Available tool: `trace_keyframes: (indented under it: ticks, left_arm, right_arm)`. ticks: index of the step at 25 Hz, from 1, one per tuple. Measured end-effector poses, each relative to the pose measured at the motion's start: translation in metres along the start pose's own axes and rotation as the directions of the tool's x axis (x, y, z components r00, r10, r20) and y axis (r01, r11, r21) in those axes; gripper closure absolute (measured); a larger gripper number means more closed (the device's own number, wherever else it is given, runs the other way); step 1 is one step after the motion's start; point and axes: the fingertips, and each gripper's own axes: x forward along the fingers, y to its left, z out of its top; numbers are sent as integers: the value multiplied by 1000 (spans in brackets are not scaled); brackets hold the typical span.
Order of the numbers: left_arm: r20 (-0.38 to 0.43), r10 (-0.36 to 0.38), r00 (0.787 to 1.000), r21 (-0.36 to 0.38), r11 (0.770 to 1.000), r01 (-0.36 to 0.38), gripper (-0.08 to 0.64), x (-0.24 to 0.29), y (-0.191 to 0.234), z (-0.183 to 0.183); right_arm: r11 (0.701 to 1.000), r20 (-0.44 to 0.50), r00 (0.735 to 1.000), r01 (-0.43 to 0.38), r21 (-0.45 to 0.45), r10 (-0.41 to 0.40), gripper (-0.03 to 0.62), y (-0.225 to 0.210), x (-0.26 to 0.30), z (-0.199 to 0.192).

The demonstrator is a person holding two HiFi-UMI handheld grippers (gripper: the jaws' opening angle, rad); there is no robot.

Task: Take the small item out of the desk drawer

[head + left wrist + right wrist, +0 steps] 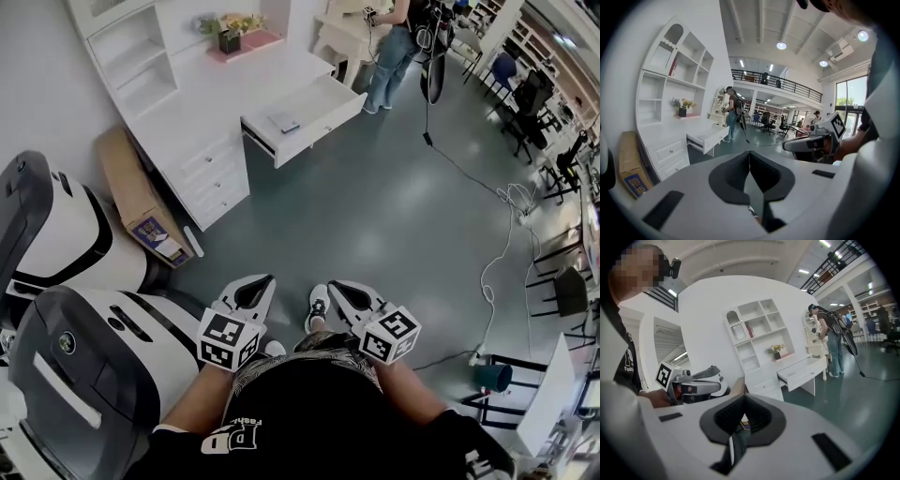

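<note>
Grey-green floor runs from the wearer's shoes to a white desk (202, 103) with open shelves over its surface, well apart from both grippers. Its long white drawer (319, 111) stands pulled out. Inside lies a small dark flat item (289, 126), too small to identify. In both gripper views the drawer's front hides its inside. The left gripper (260, 285) and right gripper (337, 289) hover side by side, each with jaws pressed together on nothing. A standing person (389, 52) beyond the desk is cut off at the top edge.
</note>
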Motion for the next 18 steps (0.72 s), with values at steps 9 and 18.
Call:
trace_keyframes:
  ticks: [9,18]
  left_arm:
    - [20,35,999,-110,993,-32,545,63,34,37]
    - [-14,41,999,-54,998,-42,545,143,36,71]
  right_arm:
    - [999,19,999,-43,-21,43,583,-61,33,47]
    - [999,48,998,-46,-5,46,583,-146,46,83]
